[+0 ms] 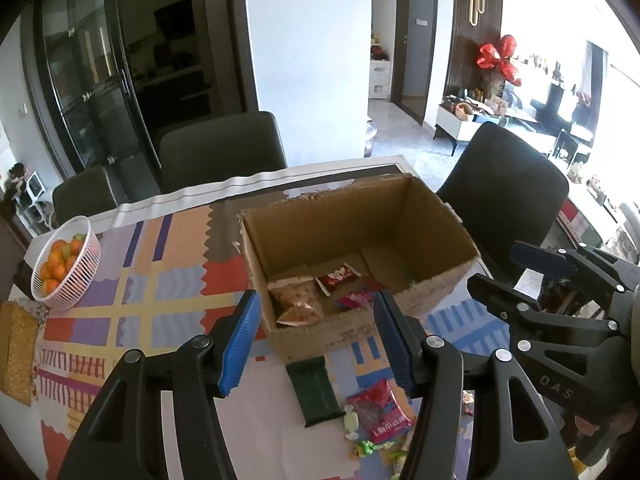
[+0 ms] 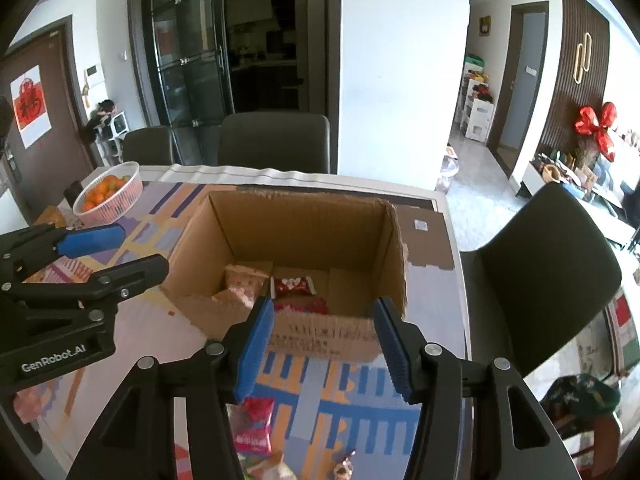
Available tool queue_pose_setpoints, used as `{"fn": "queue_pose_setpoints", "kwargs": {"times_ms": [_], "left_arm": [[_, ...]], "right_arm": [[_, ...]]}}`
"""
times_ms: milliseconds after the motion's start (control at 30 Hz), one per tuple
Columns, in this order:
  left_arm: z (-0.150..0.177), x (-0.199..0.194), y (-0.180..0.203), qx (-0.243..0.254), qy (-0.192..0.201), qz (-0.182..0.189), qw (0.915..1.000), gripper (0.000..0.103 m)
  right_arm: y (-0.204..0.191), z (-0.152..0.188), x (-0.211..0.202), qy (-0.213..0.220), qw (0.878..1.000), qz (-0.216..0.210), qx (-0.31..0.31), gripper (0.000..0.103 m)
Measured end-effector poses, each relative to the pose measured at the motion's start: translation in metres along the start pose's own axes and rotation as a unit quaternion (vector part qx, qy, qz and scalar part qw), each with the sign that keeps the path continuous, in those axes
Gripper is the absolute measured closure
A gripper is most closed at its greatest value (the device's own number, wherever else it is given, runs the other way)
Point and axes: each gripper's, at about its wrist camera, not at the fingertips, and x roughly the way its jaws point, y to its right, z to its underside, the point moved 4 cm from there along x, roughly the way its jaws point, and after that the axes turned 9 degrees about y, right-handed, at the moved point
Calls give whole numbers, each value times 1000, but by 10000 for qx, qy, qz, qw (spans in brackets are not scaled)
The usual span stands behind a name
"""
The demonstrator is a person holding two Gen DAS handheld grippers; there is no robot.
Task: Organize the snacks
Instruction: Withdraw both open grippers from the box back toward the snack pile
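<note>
Inside, the cardboard box (image 1: 424,236) holds several snack packets (image 1: 298,300).

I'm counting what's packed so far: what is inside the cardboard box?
Inside the cardboard box lie a tan snack bag, a red packet and a pink packet. The near wall hides the floor just behind it.

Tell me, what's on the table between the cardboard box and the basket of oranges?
Nothing: only bare patterned tablecloth between cardboard box and basket of oranges, in left wrist view.
</note>
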Motion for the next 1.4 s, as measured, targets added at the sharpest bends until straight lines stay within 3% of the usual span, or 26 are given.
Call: {"fn": "queue_pose_setpoints", "kwargs": {"times_ms": [367, 1000, 1400], "left_arm": [[40, -26, 14, -1, 107, 312, 9995, 45], [112, -40, 27, 122, 26, 188, 9997, 45], [151, -37, 36, 147, -226, 265, 9993, 45]], "right_arm": [[5, 34, -26, -51, 9999, -2, 148, 50], [7, 91, -43, 13, 9993, 227, 281, 50], [8, 135, -36, -363, 9981, 160, 469, 50]]}}
